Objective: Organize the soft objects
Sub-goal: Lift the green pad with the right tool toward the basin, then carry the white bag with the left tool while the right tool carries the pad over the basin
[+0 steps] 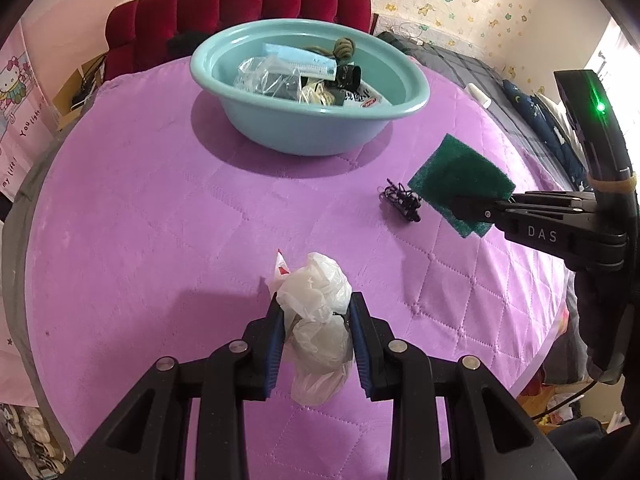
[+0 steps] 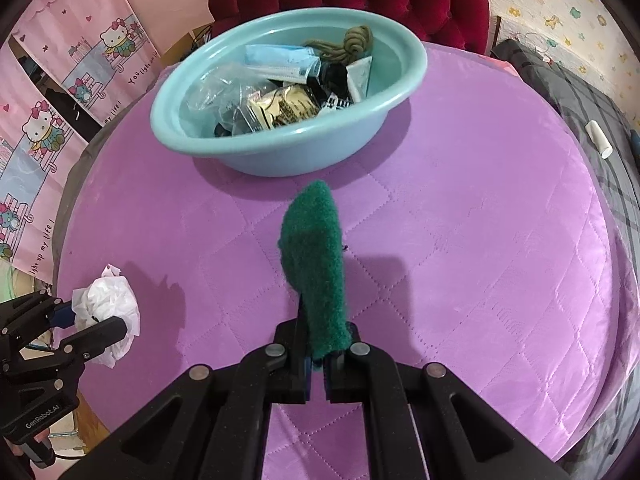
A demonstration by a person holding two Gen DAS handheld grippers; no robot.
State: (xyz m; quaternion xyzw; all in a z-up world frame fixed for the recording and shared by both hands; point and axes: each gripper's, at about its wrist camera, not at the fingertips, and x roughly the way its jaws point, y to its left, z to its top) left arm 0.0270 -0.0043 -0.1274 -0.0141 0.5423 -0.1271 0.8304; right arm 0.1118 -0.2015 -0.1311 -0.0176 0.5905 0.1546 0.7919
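Observation:
My left gripper (image 1: 316, 320) is shut on a crumpled white plastic bag (image 1: 316, 292) and holds it just above the purple quilted cover (image 1: 160, 240). The bag also shows in the right wrist view (image 2: 108, 304) at the lower left, between the left gripper's fingers (image 2: 96, 332). My right gripper (image 2: 318, 354) is shut on a green scouring pad (image 2: 316, 264), held edge-on above the cover. In the left wrist view the pad (image 1: 460, 180) hangs at the right from the right gripper (image 1: 476, 212). A light blue basin (image 1: 308, 80) (image 2: 288, 92) at the far side holds several soft items.
A small black tangle (image 1: 400, 200) lies on the cover beside the pad. A red tufted headboard (image 1: 240, 8) stands behind the basin. A white tube (image 2: 599, 139) lies on dark bedding at the right. The cover's edge drops off left and right.

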